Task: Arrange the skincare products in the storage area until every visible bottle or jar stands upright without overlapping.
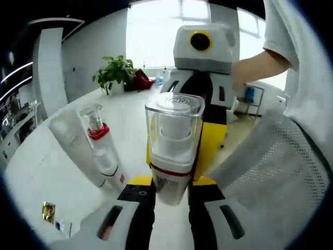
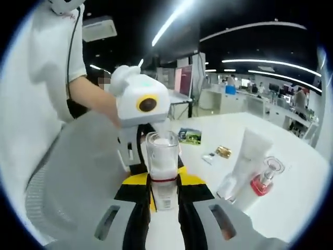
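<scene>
Open-plan office behind, ceiling strip lights, bright window; white table [image 1: 62,172] as work surface. Potted plant [image 1: 115,73] far back by the window. Grey mesh basket [image 1: 281,172] beside the person, sleeve and forearm above it.

Clear-capped bottle [image 1: 174,146], white inner pump, red band at the collar, upright and lifted between both tools. Left gripper [image 1: 171,195] clamped on its lower body, jaws tight either side of the label. Right gripper [image 2: 165,195] likewise closed onto the same bottle from the opposite side, jaws pressed against the base. Each gripper facing the other across the bottle.

On the table, well apart from the held bottle: white tube [image 2: 248,156] leaning, touching a small red-collared spray bottle [image 2: 264,182] that also tilts. Neither upright as far as can be judged. Small gold packet [image 2: 224,151] and a printed card [image 2: 190,136] lying flat further off.

Risks, as judgement: double grip on one smooth bottle, so uneven release could twist or drop it; tall narrow shape likely to topple if set down off-vertical; set-down close to the leaning pair could knock them flat or leave items overlapping.
</scene>
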`<state>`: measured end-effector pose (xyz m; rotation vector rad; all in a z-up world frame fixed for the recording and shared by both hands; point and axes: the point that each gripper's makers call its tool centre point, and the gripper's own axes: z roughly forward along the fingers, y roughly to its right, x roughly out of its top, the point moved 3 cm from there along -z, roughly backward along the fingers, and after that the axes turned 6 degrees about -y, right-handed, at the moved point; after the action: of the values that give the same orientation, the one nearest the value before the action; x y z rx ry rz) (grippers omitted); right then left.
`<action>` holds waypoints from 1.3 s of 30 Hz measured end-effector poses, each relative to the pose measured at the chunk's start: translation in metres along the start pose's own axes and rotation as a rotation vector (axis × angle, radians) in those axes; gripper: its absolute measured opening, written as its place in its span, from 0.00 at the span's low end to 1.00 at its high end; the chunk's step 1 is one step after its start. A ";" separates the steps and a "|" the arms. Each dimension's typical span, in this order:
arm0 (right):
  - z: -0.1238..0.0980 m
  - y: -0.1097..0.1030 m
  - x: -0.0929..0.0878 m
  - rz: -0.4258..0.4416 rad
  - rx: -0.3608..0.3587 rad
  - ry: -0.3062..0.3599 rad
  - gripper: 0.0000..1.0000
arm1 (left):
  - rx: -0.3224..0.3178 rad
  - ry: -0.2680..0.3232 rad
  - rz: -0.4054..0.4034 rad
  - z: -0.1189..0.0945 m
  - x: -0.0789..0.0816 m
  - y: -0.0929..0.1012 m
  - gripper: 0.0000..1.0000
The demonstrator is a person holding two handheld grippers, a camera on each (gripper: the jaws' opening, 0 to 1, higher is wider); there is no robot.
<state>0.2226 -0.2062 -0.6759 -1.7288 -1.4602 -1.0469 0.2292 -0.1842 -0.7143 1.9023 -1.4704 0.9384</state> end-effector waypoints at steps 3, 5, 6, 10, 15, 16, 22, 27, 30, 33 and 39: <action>0.005 0.003 -0.011 0.011 -0.003 -0.030 0.18 | -0.003 -0.012 0.000 0.008 -0.007 -0.002 0.22; 0.008 0.005 -0.017 0.015 -0.004 -0.045 0.18 | -0.005 -0.017 -0.009 0.014 -0.012 -0.004 0.22; 0.009 0.006 -0.019 0.017 -0.004 -0.051 0.18 | -0.005 -0.019 -0.012 0.015 -0.012 -0.003 0.22; 0.014 0.008 -0.028 0.024 -0.006 -0.073 0.18 | -0.003 -0.030 -0.026 0.024 -0.019 -0.005 0.22; 0.018 0.011 -0.037 0.031 -0.005 -0.083 0.18 | -0.005 -0.044 -0.031 0.031 -0.024 -0.006 0.22; 0.018 0.011 -0.040 0.032 -0.005 -0.084 0.18 | -0.002 -0.049 -0.029 0.033 -0.027 -0.008 0.22; 0.021 0.015 -0.052 0.018 -0.002 -0.129 0.19 | 0.017 -0.077 -0.021 0.042 -0.035 -0.009 0.22; 0.024 0.014 -0.055 0.000 -0.006 -0.156 0.19 | 0.026 -0.084 -0.025 0.047 -0.040 -0.011 0.22; 0.025 0.014 -0.059 -0.007 -0.008 -0.171 0.19 | 0.027 -0.089 -0.027 0.050 -0.042 -0.011 0.22; 0.026 0.015 -0.063 -0.018 -0.008 -0.189 0.19 | 0.025 -0.096 -0.035 0.053 -0.045 -0.012 0.22; 0.028 0.015 -0.065 -0.036 -0.009 -0.213 0.19 | 0.027 -0.098 -0.044 0.056 -0.047 -0.013 0.22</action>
<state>0.2381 -0.2160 -0.7456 -1.8736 -1.6236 -0.9106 0.2451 -0.1968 -0.7860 2.0172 -1.4714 0.8597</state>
